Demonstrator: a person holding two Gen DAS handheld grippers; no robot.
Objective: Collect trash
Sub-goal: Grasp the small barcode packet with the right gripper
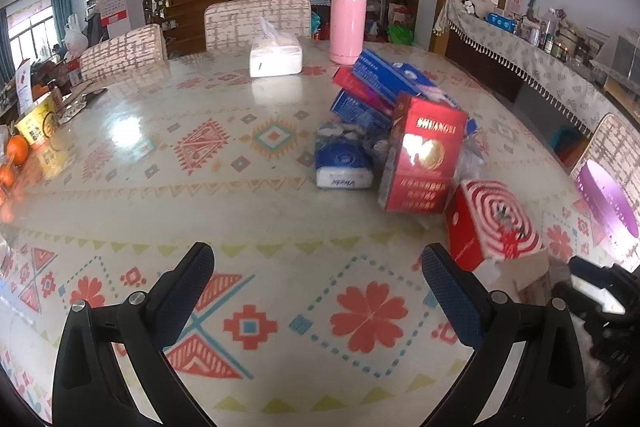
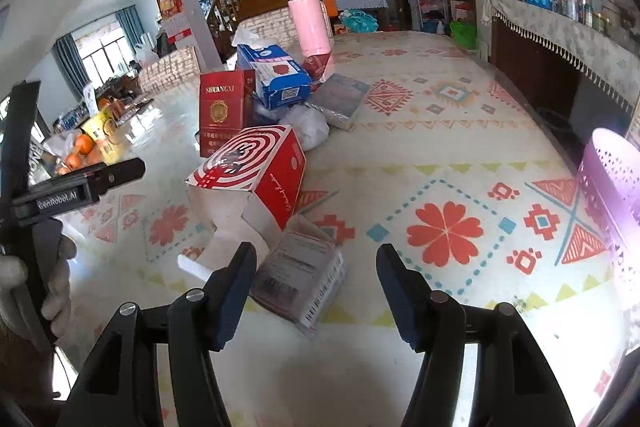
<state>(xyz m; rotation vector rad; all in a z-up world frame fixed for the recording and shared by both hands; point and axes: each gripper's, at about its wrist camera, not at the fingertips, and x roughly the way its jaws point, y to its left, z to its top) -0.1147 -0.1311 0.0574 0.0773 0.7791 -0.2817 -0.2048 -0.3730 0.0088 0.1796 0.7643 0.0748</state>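
Note:
A heap of trash lies on the patterned table: a tall red SHUANGXI box (image 1: 424, 155) (image 2: 224, 111), a red box with white spirals (image 1: 494, 223) (image 2: 248, 173), blue boxes (image 1: 384, 75) (image 2: 276, 75), a blue-white tissue pack (image 1: 342, 167), crumpled plastic (image 2: 308, 125) and a small flat white box (image 2: 300, 279). My left gripper (image 1: 318, 269) is open and empty, short of the heap. My right gripper (image 2: 316, 267) is open and empty, its left finger beside the flat white box. A purple perforated bin (image 1: 608, 211) (image 2: 612, 183) stands at the right.
A pink thermos (image 1: 347, 21) (image 2: 308, 23) and a white tissue pack (image 1: 276, 57) stand at the far side. Oranges (image 1: 16, 151) (image 2: 82, 147) and a yellow box (image 1: 38, 123) sit at the left edge. Chairs line the far edge. A sideboard (image 1: 540, 55) stands on the right.

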